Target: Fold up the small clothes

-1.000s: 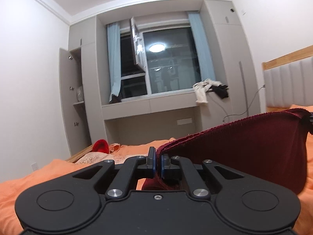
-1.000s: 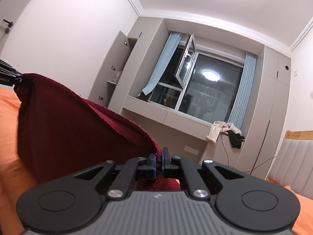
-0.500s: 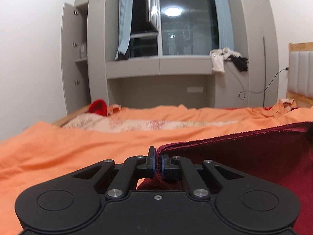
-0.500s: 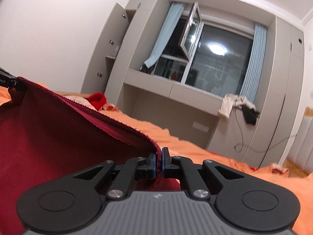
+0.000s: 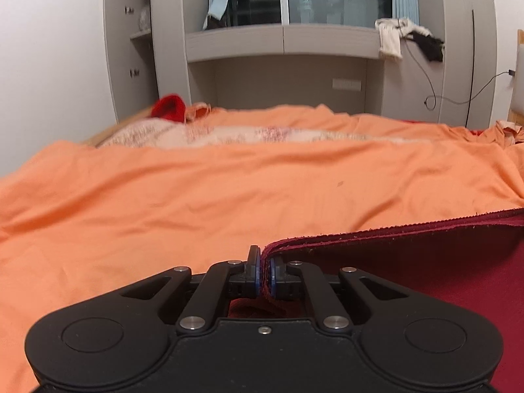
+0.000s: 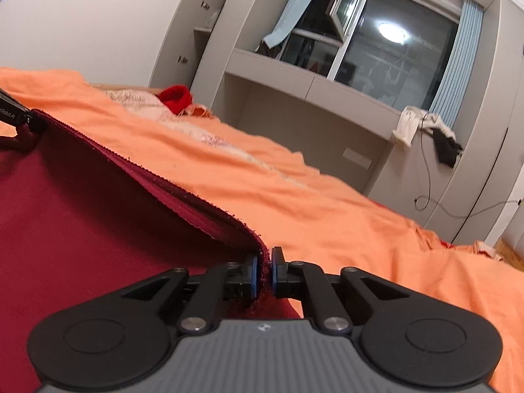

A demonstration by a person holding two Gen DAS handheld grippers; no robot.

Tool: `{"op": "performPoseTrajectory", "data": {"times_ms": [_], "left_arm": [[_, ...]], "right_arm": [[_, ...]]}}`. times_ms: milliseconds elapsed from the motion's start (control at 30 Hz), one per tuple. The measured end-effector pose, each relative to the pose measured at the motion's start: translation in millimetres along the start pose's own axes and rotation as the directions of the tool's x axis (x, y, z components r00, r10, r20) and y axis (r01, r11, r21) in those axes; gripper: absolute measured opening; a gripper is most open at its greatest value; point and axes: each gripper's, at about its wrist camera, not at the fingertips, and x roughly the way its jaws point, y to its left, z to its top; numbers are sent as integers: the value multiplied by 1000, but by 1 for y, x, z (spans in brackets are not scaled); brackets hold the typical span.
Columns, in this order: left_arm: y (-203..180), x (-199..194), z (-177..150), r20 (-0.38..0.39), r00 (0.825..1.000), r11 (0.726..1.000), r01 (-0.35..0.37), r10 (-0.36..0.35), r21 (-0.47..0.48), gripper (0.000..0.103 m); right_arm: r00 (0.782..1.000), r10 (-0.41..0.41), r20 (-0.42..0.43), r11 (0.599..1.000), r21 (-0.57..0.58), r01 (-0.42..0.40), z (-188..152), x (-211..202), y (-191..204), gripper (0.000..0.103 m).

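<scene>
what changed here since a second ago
Both claws tipped down and lowered the dark red cloth from up in the air toward the orange bedsheet; the view swung from ceiling and window to the bed. Nothing was let go: the left claw and right claw still pinch the cloth's top corners, its edge stretched between them.

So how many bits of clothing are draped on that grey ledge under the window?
2, side by side at the ledge's right end: a cream garment hanging over the edge, and a black garment just right of it. More may be hidden underneath.
</scene>
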Motion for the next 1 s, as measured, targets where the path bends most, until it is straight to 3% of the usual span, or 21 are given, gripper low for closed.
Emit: {"op": "performPoseTrajectory", "data": {"times_ms": [167,300,533,567,733,800,1000], "left_arm": [[6,8,-5,-33,999,999,16,-17,-31,9],[9,9,-7,-49,999,998,15,-17,-54,21],[18,4,-6,-51,998,990,28,-35,-136,43],[18,2,-6,-47,998,989,29,-36,-142,47],[20,-14,-4,0,1000,988,31,-31,-150,92],[25,-21,-3,19,999,986,37,-35,-162,102],[35,-25,-7,8,997,981,79,-79,-176,102]], "right_arm": [[1000,-7,-22,1000,21,8,-3,7,-3,27],[1000,-5,-27,998,57,7,-5,8,-10,39],[999,-16,-36,996,86,19,-3,4,-19,90],[999,-15,-35,996,89,19,-3,3,-19,91],[999,-13,-41,998,67,15,-5,-1,-17,103],[999,-22,-48,998,60,25,-6,0,-18,103],[992,-91,-86,991,88,99,-16,5,-23,103]]}}
